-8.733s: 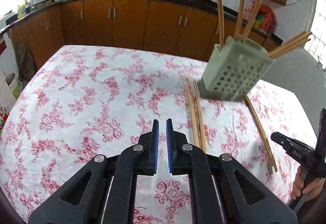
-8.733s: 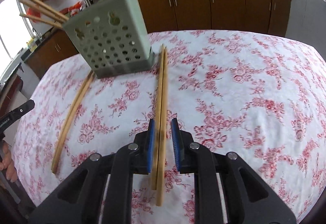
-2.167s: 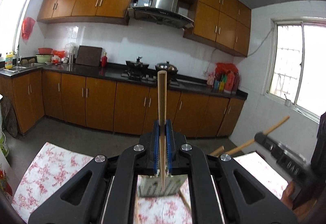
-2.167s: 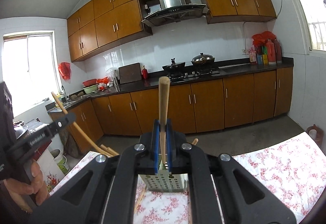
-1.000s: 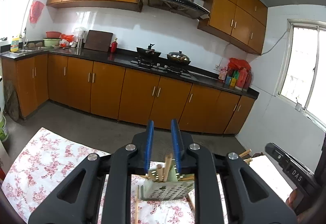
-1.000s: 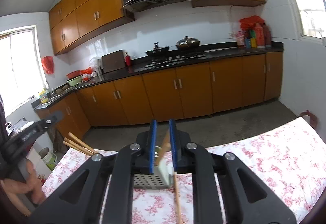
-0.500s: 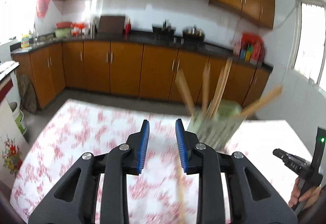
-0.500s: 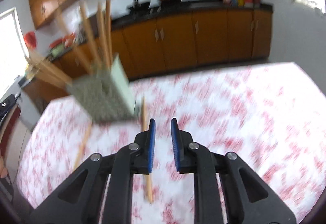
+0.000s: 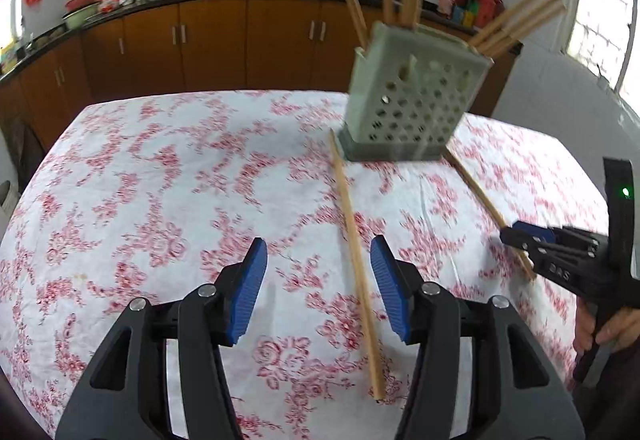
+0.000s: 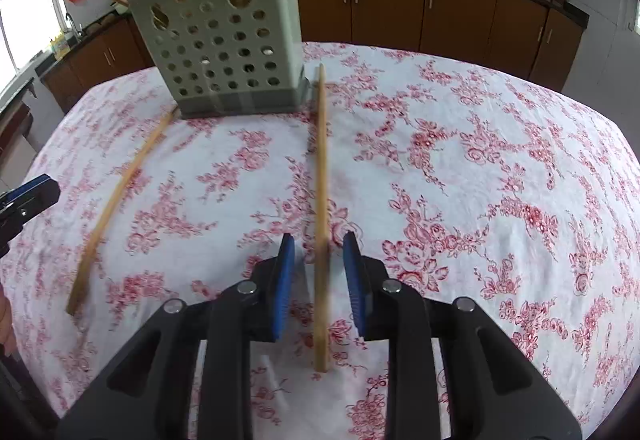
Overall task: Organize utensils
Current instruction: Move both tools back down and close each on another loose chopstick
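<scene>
Left tongs point(image 9: 316, 288): spread wide, empty, low over the worktop point(image 9: 168, 175). Right tongs point(image 10: 319, 282): parted, empty, straddling a chopstick point(image 10: 321, 199) lying flat. Holder point(image 10: 224, 35): ahead of both tongs, upright, chopsticks standing inside. Second chopstick point(image 10: 120, 195): flat, left of the right tongs.

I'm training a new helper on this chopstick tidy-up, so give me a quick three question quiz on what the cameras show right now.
1. True or false: the right gripper has its jaws shut on a chopstick.
2. How many chopsticks lie loose on the tablecloth? A one, B two, C four.
3. Fill in: the green holder stands ____ on the table.

Key: 1 false, the jaws straddle it open; 2 B; 3 upright.
</scene>
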`<act>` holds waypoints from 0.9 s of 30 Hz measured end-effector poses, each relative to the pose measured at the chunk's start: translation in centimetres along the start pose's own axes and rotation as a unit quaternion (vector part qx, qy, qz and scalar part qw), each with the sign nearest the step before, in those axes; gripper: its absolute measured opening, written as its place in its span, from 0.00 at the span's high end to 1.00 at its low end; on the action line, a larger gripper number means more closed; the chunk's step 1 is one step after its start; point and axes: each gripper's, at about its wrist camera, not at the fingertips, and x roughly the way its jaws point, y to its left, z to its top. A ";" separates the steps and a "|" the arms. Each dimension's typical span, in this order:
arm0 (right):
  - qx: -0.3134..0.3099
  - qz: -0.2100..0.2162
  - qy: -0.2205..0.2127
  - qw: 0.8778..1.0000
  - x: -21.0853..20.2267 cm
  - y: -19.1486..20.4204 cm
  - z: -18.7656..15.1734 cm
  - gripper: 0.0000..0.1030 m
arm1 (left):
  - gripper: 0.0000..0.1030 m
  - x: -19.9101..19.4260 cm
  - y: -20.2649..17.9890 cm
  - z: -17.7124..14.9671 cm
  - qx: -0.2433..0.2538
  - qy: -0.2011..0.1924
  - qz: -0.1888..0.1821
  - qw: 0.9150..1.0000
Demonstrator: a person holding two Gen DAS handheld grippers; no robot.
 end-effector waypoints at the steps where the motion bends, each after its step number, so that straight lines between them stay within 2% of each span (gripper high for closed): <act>1: -0.001 -0.007 -0.001 1.000 -0.2 -0.3 0.1 0.85 | 0.47 0.3 -0.3 -0.1 0.004 0.004 -0.005 1.000; 2: 0.000 -0.010 -0.003 1.000 -0.2 -0.6 0.2 0.91 | 0.47 0.5 -0.6 -0.2 0.006 0.008 -0.008 1.000; 5: 0.021 -0.018 -0.004 1.000 -0.4 -1.7 0.2 0.92 | 0.46 0.8 -1.1 -0.8 0.009 0.016 -0.013 1.000; 11: 0.123 -0.085 -0.014 0.989 -0.9 -6.4 0.1 0.92 | 0.46 1.6 -1.9 -1.2 0.013 0.029 -0.010 0.999; 14: 0.133 -0.087 -0.015 0.987 -1.1 -7.3 -0.2 0.92 | 0.47 2.2 -2.6 -1.4 0.029 0.036 0.003 0.999; 17: 0.125 -0.089 -0.015 0.988 -1.2 -7.2 -0.4 0.92 | 0.62 3.0 -3.3 -1.6 0.042 0.045 0.022 0.998; 18: 0.124 -0.087 -0.016 0.988 -1.2 -7.1 -0.4 0.92 | 0.71 3.5 -3.5 -1.7 0.044 0.052 0.031 0.997; 21: 0.118 -0.078 -0.018 0.990 -1.2 -6.4 -0.7 0.92 | 0.90 3.8 -3.4 -1.5 0.041 0.049 0.048 0.997; 22: 0.114 -0.073 -0.018 0.991 -1.2 -6.1 -0.7 0.92 | 0.92 3.9 -3.2 -1.4 0.038 0.049 0.053 0.997; 27: 0.084 -0.048 -0.018 0.995 -0.8 -4.5 -0.5 0.92 | 0.93 4.3 0.0 -0.2 -0.012 0.050 0.082 0.995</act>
